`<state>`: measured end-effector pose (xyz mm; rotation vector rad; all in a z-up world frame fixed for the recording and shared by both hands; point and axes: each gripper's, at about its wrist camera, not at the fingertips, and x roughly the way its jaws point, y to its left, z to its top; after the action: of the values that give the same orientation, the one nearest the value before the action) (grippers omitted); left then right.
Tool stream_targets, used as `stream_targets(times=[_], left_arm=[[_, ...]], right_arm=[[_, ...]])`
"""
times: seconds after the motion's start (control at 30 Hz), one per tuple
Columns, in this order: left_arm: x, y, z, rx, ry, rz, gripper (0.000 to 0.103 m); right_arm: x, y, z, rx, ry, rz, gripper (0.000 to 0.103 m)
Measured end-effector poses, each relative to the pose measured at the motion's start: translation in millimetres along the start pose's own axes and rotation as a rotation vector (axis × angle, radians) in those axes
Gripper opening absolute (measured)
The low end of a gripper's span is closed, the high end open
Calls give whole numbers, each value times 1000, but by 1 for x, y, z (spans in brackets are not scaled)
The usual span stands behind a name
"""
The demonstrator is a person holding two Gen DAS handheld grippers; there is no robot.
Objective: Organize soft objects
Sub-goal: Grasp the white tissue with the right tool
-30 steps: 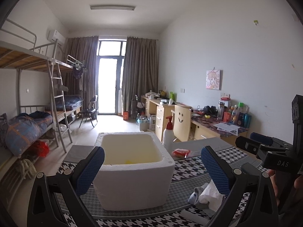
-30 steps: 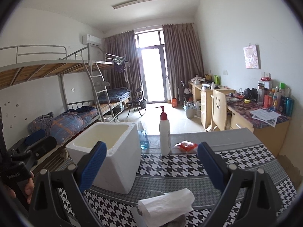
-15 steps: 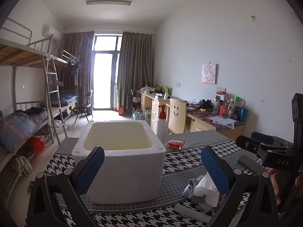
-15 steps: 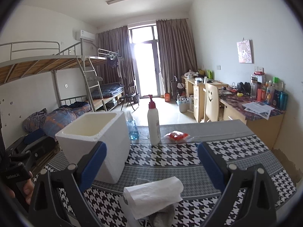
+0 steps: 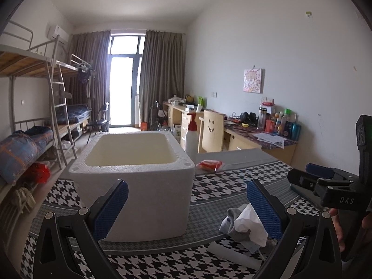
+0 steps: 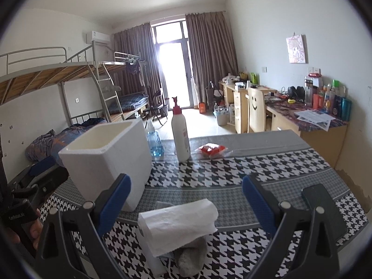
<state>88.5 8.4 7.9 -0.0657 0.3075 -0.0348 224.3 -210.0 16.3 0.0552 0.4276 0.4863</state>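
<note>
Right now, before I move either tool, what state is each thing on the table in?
Left tool: open, holding nothing.
Right tool: open, holding nothing.
Foam box: upright, no lid, nothing visible inside.
White tissue: loose, lying on the pile of soft things.
Grey sock: crumpled under the tissue.
Pump bottle: upright.
Red packet: lying flat.
Phone: flat, screen dark.

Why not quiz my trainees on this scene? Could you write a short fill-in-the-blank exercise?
1. The white foam box stands with its top ____.
2. The pump bottle has a ____ pump head.
3. The tissue lies on a grey ____.
4. Both the left gripper and the right gripper are ____.

Missing words: open; red; sock; open
</note>
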Motion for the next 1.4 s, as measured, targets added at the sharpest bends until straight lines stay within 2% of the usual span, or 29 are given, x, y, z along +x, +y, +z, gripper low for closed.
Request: stream_targets(times=[0.4, 0.63, 1.2, 1.23, 1.27, 1.4], left_arm=[[13, -2, -9, 8, 44, -36, 102], [21, -6, -15, 16, 61, -32, 102], [40, 1, -25, -45, 133, -41, 102], [41, 1, -25, -43, 135, -42, 102], [41, 0, -26, -42, 139, -41, 102], [45, 3, -29, -59, 155, -43, 102]], right_arm=[[11, -5, -14, 7, 66, -5, 98], [22, -7, -22, 23, 114, -2, 98], [50, 1, -40, 44, 229, 50, 98], [51, 0, -41, 45, 239, 49, 97], [52, -1, -42, 48, 247, 50, 91], [57, -6, -45, 76, 287, 75, 77]])
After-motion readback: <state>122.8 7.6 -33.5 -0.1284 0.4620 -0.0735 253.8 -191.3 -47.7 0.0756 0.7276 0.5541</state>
